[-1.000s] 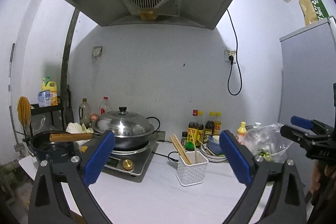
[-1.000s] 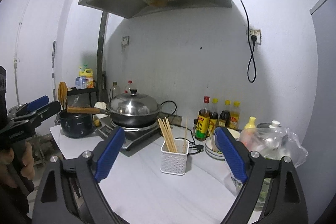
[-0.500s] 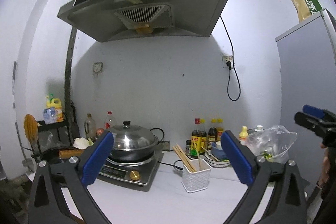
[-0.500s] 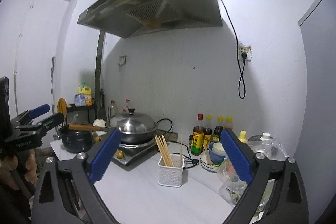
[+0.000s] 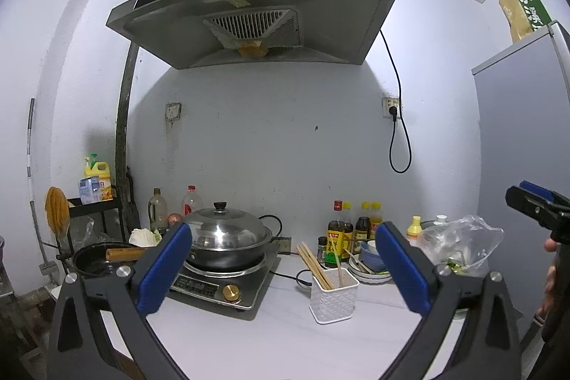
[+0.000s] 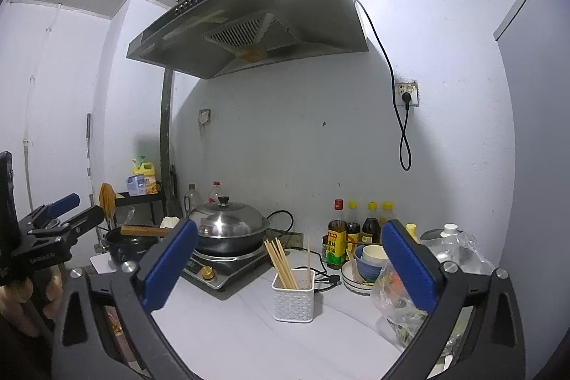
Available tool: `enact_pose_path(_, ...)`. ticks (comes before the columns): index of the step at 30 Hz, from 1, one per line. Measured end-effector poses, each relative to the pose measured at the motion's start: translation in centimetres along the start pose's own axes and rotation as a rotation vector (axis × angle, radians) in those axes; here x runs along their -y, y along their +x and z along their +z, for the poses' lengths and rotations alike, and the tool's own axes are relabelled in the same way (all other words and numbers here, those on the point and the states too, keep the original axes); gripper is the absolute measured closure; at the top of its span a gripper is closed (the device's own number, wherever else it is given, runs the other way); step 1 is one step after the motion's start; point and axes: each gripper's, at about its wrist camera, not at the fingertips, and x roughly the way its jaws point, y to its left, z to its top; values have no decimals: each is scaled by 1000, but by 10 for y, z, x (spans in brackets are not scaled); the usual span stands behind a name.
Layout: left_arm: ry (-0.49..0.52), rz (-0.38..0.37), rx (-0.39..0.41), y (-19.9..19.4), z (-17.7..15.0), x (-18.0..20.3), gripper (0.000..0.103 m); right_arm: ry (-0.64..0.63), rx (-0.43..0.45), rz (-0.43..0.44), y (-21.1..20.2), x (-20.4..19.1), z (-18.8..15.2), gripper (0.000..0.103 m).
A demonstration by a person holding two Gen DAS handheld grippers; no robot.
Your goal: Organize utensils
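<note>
White lattice plastic for the utensil basket (image 5: 333, 300), standing upright on the pale countertop (image 5: 249, 341) at about 5 o'clock in the left wrist view, near the 3 o'clock side of the induction cooker (image 5: 221, 289) but apart from it. Inside it, a bundle of wooden chopsticks (image 5: 315, 264) leaning toward 11 o'clock, plus one single stick nearly upright beside them. Facing the wall from the near edge of the counter: left gripper (image 5: 281, 234), blue pads spread wide toward 8 and 4 o'clock, released, nothing between them and nothing touched. Likewise the right gripper (image 6: 290, 230): released, jaws having just been opening, nothing between them, basket ahead at 6 o'clock in its own view. On the cooker, a dark wok under a steel lid (image 5: 224, 232). At 9 o'clock of the cooker, a black pot with a wooden handle (image 5: 92, 260). At 2 o'clock of the basket, stacked bowls and plates (image 5: 368, 260), close by; behind those, a row of sauce bottles (image 5: 351, 234) against the wall. Farther toward 3 o'clock, a crumpled clear plastic bag (image 5: 459, 244). Overhead at 12 o'clock, a steel range hood (image 5: 256, 24). At the 9 o'clock edge of the right wrist view, a person's hand (image 6: 21, 298) wrapped round the left gripper's handle.
</note>
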Motion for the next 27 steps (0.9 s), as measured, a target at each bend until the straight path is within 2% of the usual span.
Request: enact_pose_path(27,-7,-1,-17,4,-4,-3,0,-18,-31,-6,12,-9,-2,0)
